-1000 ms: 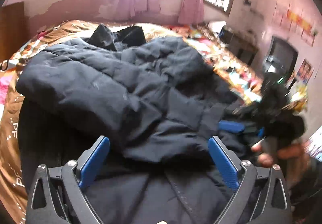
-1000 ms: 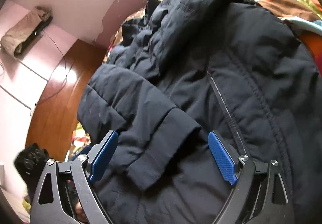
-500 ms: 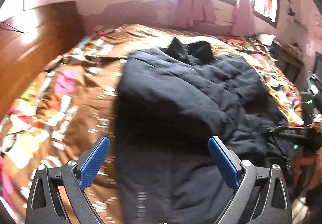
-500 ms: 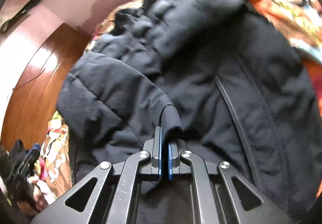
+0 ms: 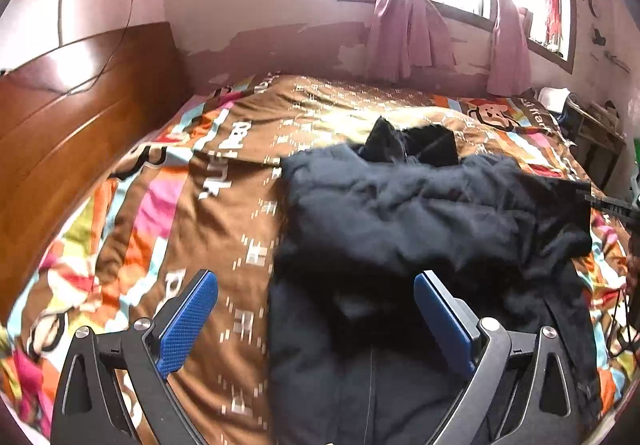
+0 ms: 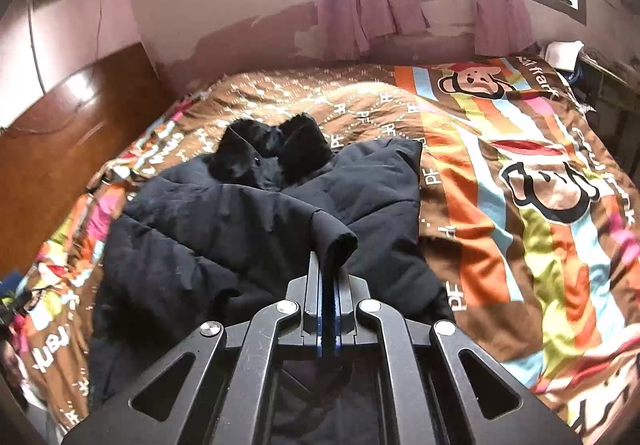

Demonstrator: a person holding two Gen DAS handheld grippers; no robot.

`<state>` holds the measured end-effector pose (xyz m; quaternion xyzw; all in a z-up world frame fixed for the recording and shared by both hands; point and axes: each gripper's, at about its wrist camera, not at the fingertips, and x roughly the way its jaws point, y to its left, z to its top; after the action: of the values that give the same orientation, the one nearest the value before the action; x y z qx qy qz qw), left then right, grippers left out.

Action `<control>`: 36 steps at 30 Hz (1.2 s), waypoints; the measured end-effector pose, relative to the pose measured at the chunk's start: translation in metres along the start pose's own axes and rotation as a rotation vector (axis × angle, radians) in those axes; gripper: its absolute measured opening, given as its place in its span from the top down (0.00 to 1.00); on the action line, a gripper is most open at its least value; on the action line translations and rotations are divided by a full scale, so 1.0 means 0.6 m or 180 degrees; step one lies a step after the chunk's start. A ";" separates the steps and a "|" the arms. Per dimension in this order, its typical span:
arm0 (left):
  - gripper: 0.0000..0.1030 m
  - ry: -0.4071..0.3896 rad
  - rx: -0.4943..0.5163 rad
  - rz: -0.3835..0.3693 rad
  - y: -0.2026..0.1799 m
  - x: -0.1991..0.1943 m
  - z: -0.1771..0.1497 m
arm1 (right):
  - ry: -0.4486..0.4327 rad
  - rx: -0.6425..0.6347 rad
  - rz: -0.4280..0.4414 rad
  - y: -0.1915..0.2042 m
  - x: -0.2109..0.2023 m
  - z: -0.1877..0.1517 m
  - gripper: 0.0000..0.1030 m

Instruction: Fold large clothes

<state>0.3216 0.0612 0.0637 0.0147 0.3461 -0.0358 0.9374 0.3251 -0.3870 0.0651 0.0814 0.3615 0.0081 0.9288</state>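
Observation:
A large dark puffer jacket (image 5: 400, 221) lies on the bed, its black fur collar (image 6: 272, 149) toward the window. In the right wrist view the jacket (image 6: 208, 229) has one sleeve drawn across its body. My right gripper (image 6: 328, 277) is shut on the sleeve cuff (image 6: 338, 241) and holds it lifted above the jacket. My left gripper (image 5: 316, 309) is open and empty, hovering over the jacket's lower left edge, one pad over the bedspread and one over the fabric.
The bed carries a colourful brown cartoon bedspread (image 5: 168, 205), also in the right wrist view (image 6: 540, 205). A wooden headboard (image 5: 72, 117) stands at the left. Pink curtains (image 5: 408, 29) hang at the windows behind. A cluttered shelf (image 5: 592, 129) is at the right.
My right gripper has closed on the sleeve cuff and lifted it up and back across the jacket. My left gripper stayed open and pulled back and to the left.

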 end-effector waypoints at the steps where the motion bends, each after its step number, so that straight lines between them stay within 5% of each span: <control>1: 0.04 -0.0011 0.0017 -0.0024 -0.003 0.010 0.012 | 0.0057 -0.0020 -0.0057 0.001 0.013 0.006 0.94; 5: 0.04 0.0010 0.0152 -0.0088 -0.033 0.074 0.058 | 0.0165 -0.0034 -0.0254 0.005 0.058 0.022 0.86; 9: 0.04 0.0067 0.0245 -0.0208 -0.066 0.153 0.085 | 0.0120 -0.0127 -0.0386 0.018 0.093 0.031 0.48; 12: 0.04 0.0114 0.0224 -0.0301 -0.086 0.205 0.091 | 0.0033 -0.0384 -0.0405 0.041 0.115 0.035 0.47; 19: 0.04 0.0303 0.0434 -0.0554 -0.136 0.276 0.064 | 0.0398 -0.0843 0.0336 0.092 0.190 0.004 0.47; 24: 0.04 0.0430 0.0883 -0.0401 -0.168 0.314 0.013 | 0.0475 -0.1036 0.0324 0.100 0.222 -0.023 0.46; 36: 0.03 0.0581 0.0891 -0.0390 -0.164 0.361 -0.015 | 0.0495 -0.1285 0.0215 0.111 0.257 -0.051 0.43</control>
<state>0.4724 -0.0487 -0.0844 0.1271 0.4215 -0.1393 0.8870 0.4212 -0.3052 -0.0498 -0.0950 0.4202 0.1176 0.8948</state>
